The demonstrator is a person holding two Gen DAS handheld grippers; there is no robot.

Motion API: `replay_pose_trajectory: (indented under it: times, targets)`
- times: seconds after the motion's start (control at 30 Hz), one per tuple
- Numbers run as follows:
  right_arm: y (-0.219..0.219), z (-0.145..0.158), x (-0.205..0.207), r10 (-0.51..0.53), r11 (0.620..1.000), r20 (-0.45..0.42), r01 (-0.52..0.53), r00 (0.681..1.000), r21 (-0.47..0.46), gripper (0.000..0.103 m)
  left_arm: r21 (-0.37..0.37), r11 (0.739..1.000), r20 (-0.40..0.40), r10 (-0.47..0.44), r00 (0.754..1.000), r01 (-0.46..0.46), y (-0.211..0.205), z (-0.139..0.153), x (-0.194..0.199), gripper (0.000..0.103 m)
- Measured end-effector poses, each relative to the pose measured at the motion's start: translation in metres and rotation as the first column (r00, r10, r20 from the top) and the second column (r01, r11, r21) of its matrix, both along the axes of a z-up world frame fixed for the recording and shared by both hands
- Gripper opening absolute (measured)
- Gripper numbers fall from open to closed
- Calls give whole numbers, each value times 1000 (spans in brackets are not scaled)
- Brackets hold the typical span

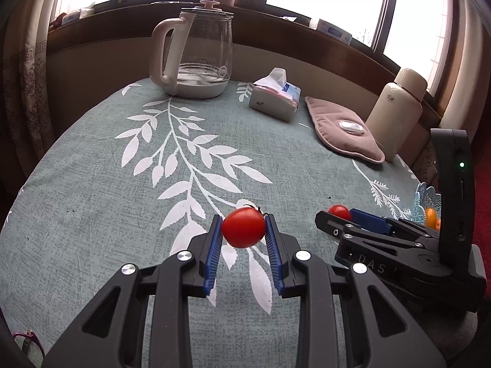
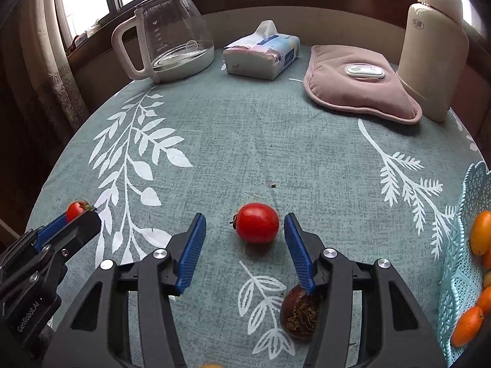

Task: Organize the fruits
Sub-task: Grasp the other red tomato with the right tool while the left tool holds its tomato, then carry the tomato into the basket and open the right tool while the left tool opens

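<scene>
A red cherry tomato (image 1: 244, 230) hangs just above the leaf-print tablecloth (image 1: 122, 214), and my left gripper (image 1: 244, 219) is shut on it, blue pads pressing both sides. The right wrist view shows that gripper (image 2: 80, 211) at far left, its tomato (image 2: 74, 210) peeking out. A second tomato (image 2: 257, 222) lies on the cloth between the blue fingers (image 2: 191, 245) of my right gripper (image 2: 244, 218), which is open; neither pad touches it. The left wrist view has this gripper (image 1: 336, 214) low at right around that tomato (image 1: 340, 211). A light blue basket (image 2: 466, 214) at the right edge holds several orange kumquats (image 2: 481, 233).
A dark brown round fruit (image 2: 302, 312) lies under my right gripper's right finger. Along the far side stand a glass kettle (image 2: 172, 40), a tissue pack (image 2: 260, 53), a pink padded warmer (image 2: 353, 92) and a cream flask (image 2: 432, 52). Glasses (image 1: 27, 337) lie at the near left edge.
</scene>
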State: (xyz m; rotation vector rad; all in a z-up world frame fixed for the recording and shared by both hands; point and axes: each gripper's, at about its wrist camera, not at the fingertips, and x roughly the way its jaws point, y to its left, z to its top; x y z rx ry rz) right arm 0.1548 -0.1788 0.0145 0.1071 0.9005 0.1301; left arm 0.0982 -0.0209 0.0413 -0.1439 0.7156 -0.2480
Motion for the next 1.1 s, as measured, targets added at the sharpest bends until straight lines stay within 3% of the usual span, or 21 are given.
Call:
replay_pose_trajectory:
  times: [0.27,0.53,1.1]
  targets:
    - [-3,-4,3,-14,1000,0,14,1000,-11,35,-7,1000,-14,11,1000,-11,3,-2,3,28]
    - [-11,2,-8,-38,999,15,37,999,37,33,-1,1000,-14,0,1000,0,-1,-3,1,28]
    - [-66,57,-55,-169,980,155,149,973,129,33,15,1000,-15,-19,1000,19,-8,-4,0,28]
